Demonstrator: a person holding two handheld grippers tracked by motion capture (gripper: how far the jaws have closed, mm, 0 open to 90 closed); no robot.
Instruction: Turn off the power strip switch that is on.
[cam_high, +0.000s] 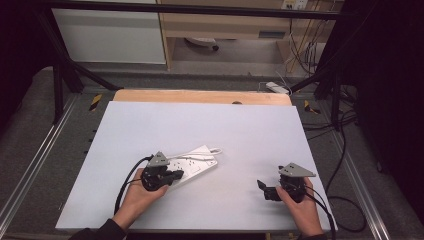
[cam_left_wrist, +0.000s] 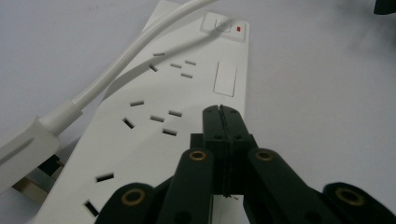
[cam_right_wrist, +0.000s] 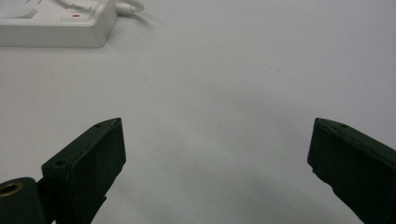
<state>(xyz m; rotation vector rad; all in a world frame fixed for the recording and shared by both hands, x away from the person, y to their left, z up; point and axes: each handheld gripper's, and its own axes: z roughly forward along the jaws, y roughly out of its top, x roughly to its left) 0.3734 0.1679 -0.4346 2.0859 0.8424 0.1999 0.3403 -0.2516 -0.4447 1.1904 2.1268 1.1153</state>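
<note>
Near the counter's (cam_high: 150, 125) front edge, left tool (cam_left_wrist: 223, 112) pressed fully closed, empty, tips over a white plastic rectangular power strip (cam_high: 192, 167). Right tool (cam_right_wrist: 217, 140) gaping wide, empty, toward the front right corner. Farther in, strip's white cable (cam_left_wrist: 112, 70) lying along its top.

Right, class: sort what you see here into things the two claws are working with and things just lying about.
In use:
- white power strip, under the shut left claw
- its white cable, lying across it
- right claw, open above bare table

Lying about:
- white adapter on the floor beyond the table
- black floor cables
</note>
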